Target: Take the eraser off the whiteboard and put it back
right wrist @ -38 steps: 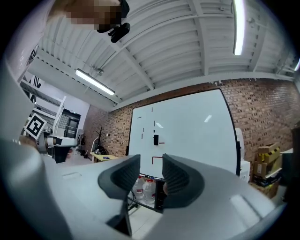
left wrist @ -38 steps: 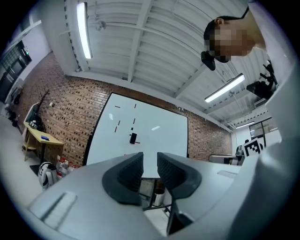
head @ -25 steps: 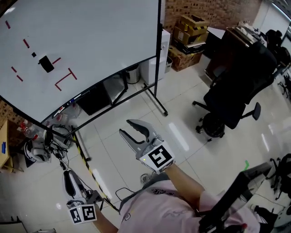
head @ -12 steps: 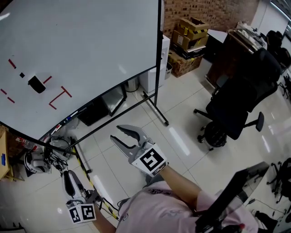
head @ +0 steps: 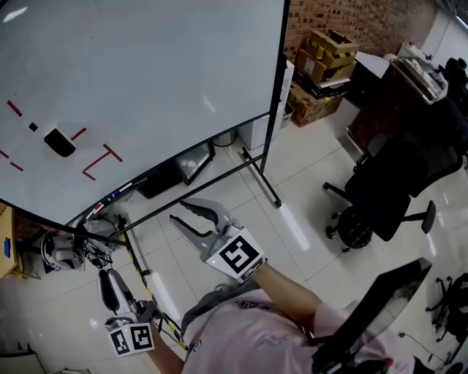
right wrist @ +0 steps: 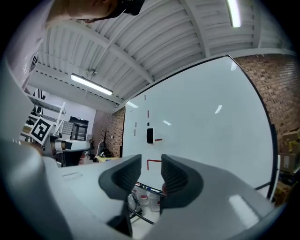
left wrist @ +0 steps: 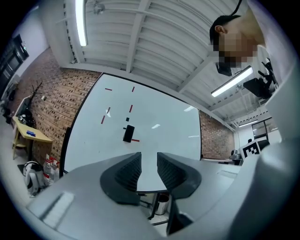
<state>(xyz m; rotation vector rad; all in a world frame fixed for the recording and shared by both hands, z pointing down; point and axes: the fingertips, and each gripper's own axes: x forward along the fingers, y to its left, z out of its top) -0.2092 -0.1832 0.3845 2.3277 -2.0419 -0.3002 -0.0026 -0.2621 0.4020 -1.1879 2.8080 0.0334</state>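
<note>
Eraser (head: 59,142) sits low-left on whiteboard (head: 168,80), well apart; best re-widen right gripper (head: 179,212) (empty, part-open, jaws just been closing) & approach square; left gripper (head: 107,277) closed, empty.

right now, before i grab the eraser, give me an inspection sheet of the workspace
surface: whiteboard upright, red marks at left
job's things: eraser stuck on the board among the marks
clutter: cardboard boxes by the brick wall
grippers: left gripper shut, empty; right gripper open, jaws have just been closing, nothing between them
cables: tangle on the tiled floor under the board
surroundings: office chair at right
</note>
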